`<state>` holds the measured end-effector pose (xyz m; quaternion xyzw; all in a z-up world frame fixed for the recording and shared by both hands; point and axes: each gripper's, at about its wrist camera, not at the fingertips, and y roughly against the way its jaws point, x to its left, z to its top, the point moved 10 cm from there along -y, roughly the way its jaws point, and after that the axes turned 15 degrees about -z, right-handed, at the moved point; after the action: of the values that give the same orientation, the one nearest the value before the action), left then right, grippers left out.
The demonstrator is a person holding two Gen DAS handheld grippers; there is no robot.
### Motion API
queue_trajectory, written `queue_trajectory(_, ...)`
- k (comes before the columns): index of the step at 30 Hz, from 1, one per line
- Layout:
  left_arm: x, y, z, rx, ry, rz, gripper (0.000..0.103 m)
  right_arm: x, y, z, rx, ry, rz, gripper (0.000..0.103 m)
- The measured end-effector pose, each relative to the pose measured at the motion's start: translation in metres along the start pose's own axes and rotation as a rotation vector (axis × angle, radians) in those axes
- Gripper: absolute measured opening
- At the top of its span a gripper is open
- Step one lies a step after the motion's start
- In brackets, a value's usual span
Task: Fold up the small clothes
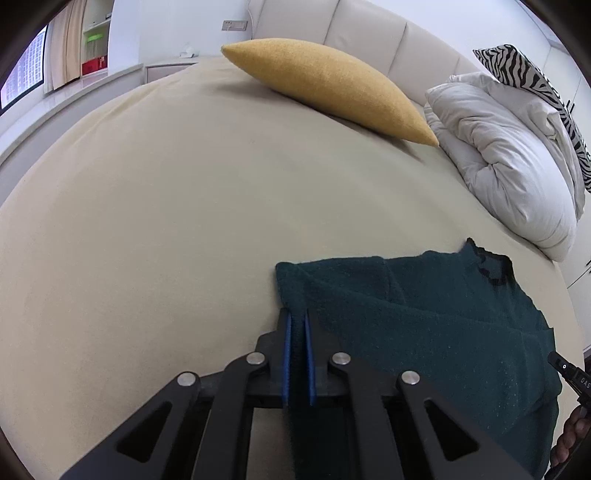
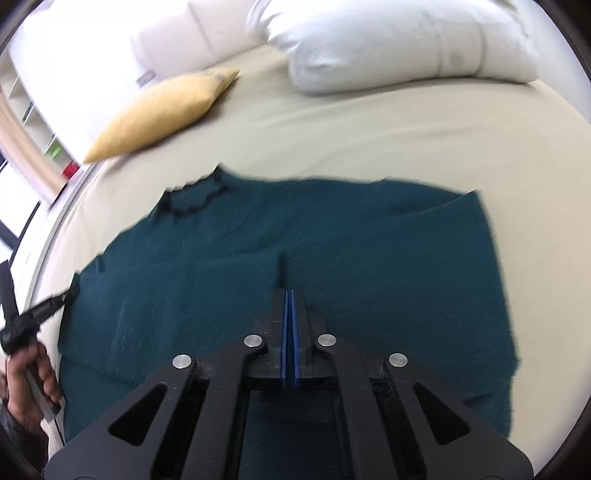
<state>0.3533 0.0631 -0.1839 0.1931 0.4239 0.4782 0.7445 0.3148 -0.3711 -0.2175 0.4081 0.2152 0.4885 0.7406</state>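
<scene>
A dark teal knitted sweater (image 1: pixel 424 314) lies spread flat on the beige bed sheet (image 1: pixel 147 221), its black-trimmed collar (image 1: pixel 491 266) toward the headboard. My left gripper (image 1: pixel 296 317) is shut on the sweater's left edge, and a strip of fabric runs between the blue pads. In the right wrist view the sweater (image 2: pixel 369 240) fills the middle. My right gripper (image 2: pixel 289 291) is shut over its lower part, and a thin ridge of fabric (image 2: pixel 282 269) rises to the tips. The left gripper (image 2: pixel 40 306), held by a hand (image 2: pixel 33 376), shows at the sweater's left side.
A yellow cushion (image 1: pixel 332 88) lies behind the sweater near the padded headboard (image 1: pixel 369 26). At the right is a bunched white duvet (image 1: pixel 509 155) with a zebra-striped pillow (image 1: pixel 524 70) on it. Shelves and a window stand beyond the bed's left edge.
</scene>
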Motion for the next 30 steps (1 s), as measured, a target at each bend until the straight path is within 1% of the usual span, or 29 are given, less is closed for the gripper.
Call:
queue_trajectory(2,-0.002,-0.001,-0.001,-0.001,-0.021,0.006,0.008,0.0,-0.005,-0.003,0.026,0.015,0.008,0.0)
queue_trajectory(4,-0.001,-0.002,-0.003,0.0,-0.027,0.0,0.008,0.007,-0.006,-0.007,0.036,0.046,0.052,0.0)
queue_trajectory(7,0.002,0.001,-0.004,-0.006,-0.01,-0.027,0.011,0.014,0.001,-0.006,0.022,0.029,0.101,0.007)
queue_trajectory(8,0.001,0.001,-0.004,-0.005,-0.012,-0.028,0.012,0.015,0.001,-0.005,0.026,0.018,0.117,0.015)
queue_trajectory(9,0.001,0.002,-0.005,-0.005,-0.015,-0.028,0.012,0.017,0.001,-0.005,0.03,0.012,0.121,0.035)
queue_trajectory(10,0.001,0.002,-0.006,-0.004,-0.018,-0.029,0.013,0.017,0.0,-0.006,0.036,0.002,0.119,0.046)
queue_trajectory(11,0.002,0.002,-0.006,-0.004,-0.017,-0.031,0.013,0.018,0.0,-0.006,0.036,-0.005,0.121,0.05)
queue_trajectory(14,0.002,0.001,-0.007,-0.001,-0.017,-0.026,0.013,0.028,0.001,-0.009,0.043,0.017,0.142,0.05)
queue_trajectory(16,0.001,0.0,-0.008,0.002,-0.03,-0.014,0.012,0.038,-0.005,-0.017,0.077,0.082,0.126,0.042)
queue_trajectory(17,0.0,0.0,-0.009,0.003,-0.035,-0.011,0.011,0.042,-0.012,-0.022,0.104,0.112,0.104,0.026)
queue_trajectory(18,0.0,0.0,-0.009,0.006,-0.042,-0.006,0.011,0.043,-0.017,-0.025,0.109,0.139,0.054,0.014)
queue_trajectory(19,-0.001,0.0,-0.009,0.007,-0.049,-0.001,0.011,0.043,-0.016,-0.024,0.086,0.15,0.028,0.01)
queue_trajectory(20,-0.001,0.0,-0.009,0.008,-0.05,0.002,0.01,0.042,-0.013,-0.021,0.075,0.138,0.029,0.006)
queue_trajectory(25,0.001,-0.003,-0.009,0.004,-0.031,-0.009,0.01,0.033,-0.008,-0.016,0.039,0.077,0.025,0.005)
queue_trajectory(27,0.0,-0.001,-0.008,0.005,-0.026,-0.017,0.01,0.028,-0.024,-0.024,0.089,0.055,0.041,0.005)
queue_trajectory(28,-0.001,0.004,-0.007,-0.001,-0.013,-0.034,0.011,0.028,-0.028,-0.026,0.105,0.045,0.061,0.005)
queue_trajectory(30,0.0,0.014,-0.008,-0.007,0.004,-0.047,0.012,0.026,-0.02,-0.024,0.094,0.03,0.089,0.01)
